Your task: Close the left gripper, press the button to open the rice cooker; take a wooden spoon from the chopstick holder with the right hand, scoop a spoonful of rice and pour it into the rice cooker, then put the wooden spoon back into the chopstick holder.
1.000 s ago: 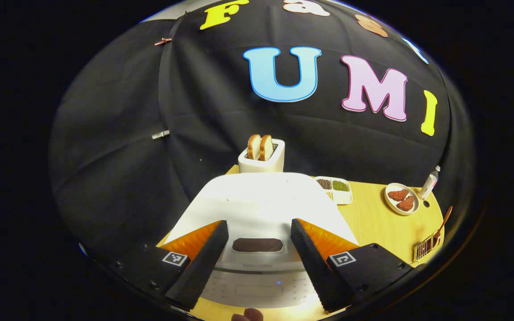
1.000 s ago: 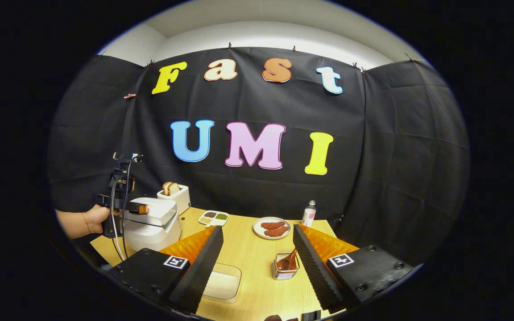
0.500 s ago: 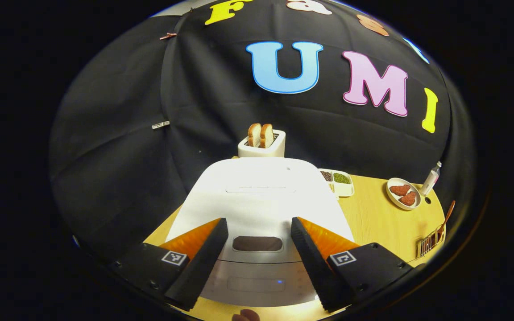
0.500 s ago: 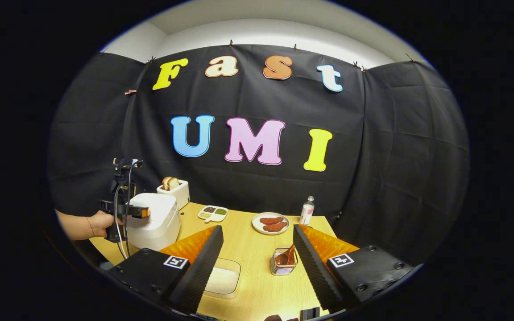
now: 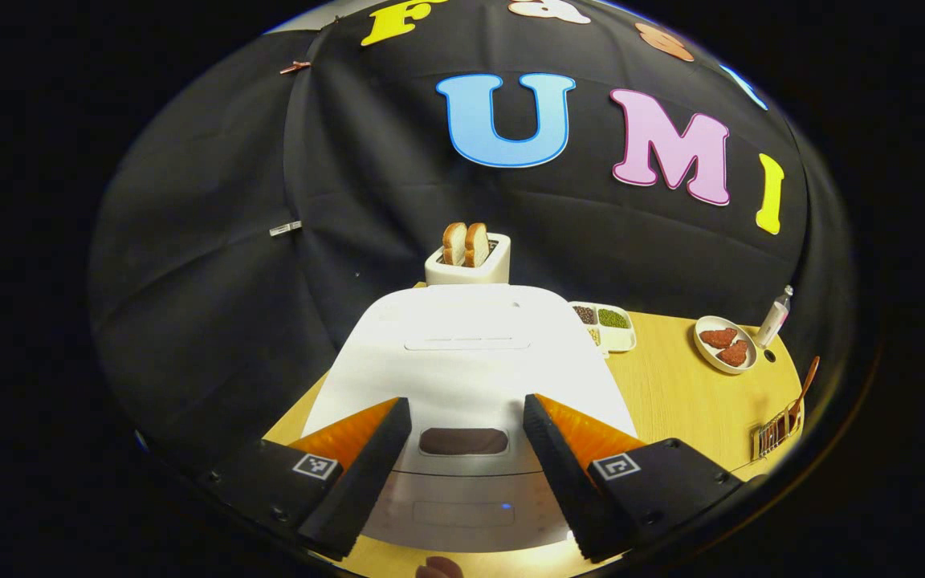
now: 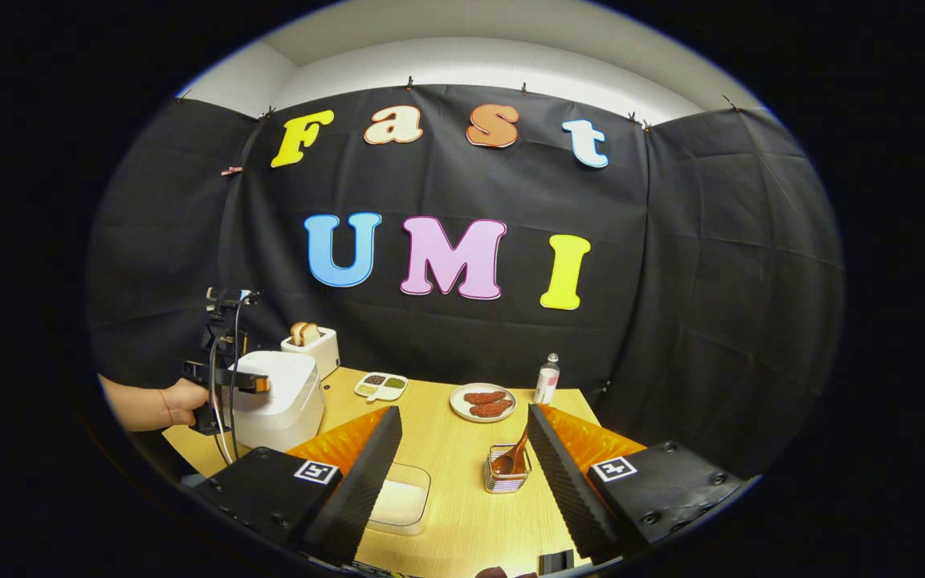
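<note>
left hand-held gripper (image 5: 462, 474): fingers wide apart, empty, above closed rice cooker (image 5: 466, 361) | right hand-held gripper (image 6: 462, 474): wide apart, empty | wooden spoon (image 6: 511, 457) in chopstick holder (image 6: 507, 480) on tabletop (image 6: 446, 433)

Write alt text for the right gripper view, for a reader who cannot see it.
The right hand-held gripper hangs open over a wooden table, aimed at a wire chopstick holder with a wooden spoon in it. A clear container of rice lies near its left finger. Far left, a hand holds the left hand-held gripper against the closed white rice cooker.
</note>
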`<move>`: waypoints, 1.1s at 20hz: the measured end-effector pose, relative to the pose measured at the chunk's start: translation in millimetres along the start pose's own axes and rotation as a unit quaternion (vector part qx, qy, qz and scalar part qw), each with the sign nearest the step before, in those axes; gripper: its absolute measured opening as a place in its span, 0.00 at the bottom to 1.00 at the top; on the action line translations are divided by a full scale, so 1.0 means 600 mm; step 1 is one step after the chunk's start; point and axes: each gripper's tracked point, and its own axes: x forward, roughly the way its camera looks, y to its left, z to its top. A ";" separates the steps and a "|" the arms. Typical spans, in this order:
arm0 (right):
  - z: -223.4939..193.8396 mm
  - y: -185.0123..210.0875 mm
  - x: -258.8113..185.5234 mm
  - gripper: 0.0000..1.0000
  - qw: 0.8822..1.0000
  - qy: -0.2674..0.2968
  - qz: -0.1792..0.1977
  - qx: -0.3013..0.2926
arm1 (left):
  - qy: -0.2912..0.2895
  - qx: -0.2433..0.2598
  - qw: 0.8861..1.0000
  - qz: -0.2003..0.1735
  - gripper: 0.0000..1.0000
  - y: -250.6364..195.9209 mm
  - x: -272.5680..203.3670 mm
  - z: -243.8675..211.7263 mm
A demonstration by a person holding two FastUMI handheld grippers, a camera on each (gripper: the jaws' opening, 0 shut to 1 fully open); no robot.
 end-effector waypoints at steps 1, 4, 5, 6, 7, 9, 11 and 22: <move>0.000 -0.001 0.000 0.98 1.000 -0.001 0.000 0.000 | -0.008 0.003 1.000 0.001 0.97 0.002 -0.003 0.008; -0.002 0.000 0.001 0.98 1.000 0.000 0.001 0.002 | -0.044 0.015 0.999 0.001 0.94 0.010 -0.025 0.045; -0.002 0.002 0.002 0.98 1.000 0.000 0.002 0.003 | -0.057 0.018 0.998 -0.001 0.94 0.011 -0.035 0.058; -0.001 0.005 0.005 0.98 1.000 -0.001 0.003 0.003 | -0.072 0.020 0.997 -0.005 0.94 0.011 -0.048 0.074; 0.002 0.007 0.008 0.98 1.000 -0.003 0.005 0.003 | -0.088 0.022 0.996 -0.011 0.94 0.009 -0.063 0.087; 0.008 0.013 0.015 0.98 1.000 -0.007 0.008 0.003 | -0.123 0.027 0.992 -0.029 0.94 -0.002 -0.103 0.116; 0.014 0.022 0.025 0.98 1.000 -0.011 0.014 0.002 | -0.154 0.042 0.986 -0.047 0.94 -0.016 -0.144 0.136; 0.044 0.047 0.075 0.98 0.999 -0.030 0.029 0.004 | -0.222 0.053 0.966 -0.125 0.94 -0.080 -0.346 0.175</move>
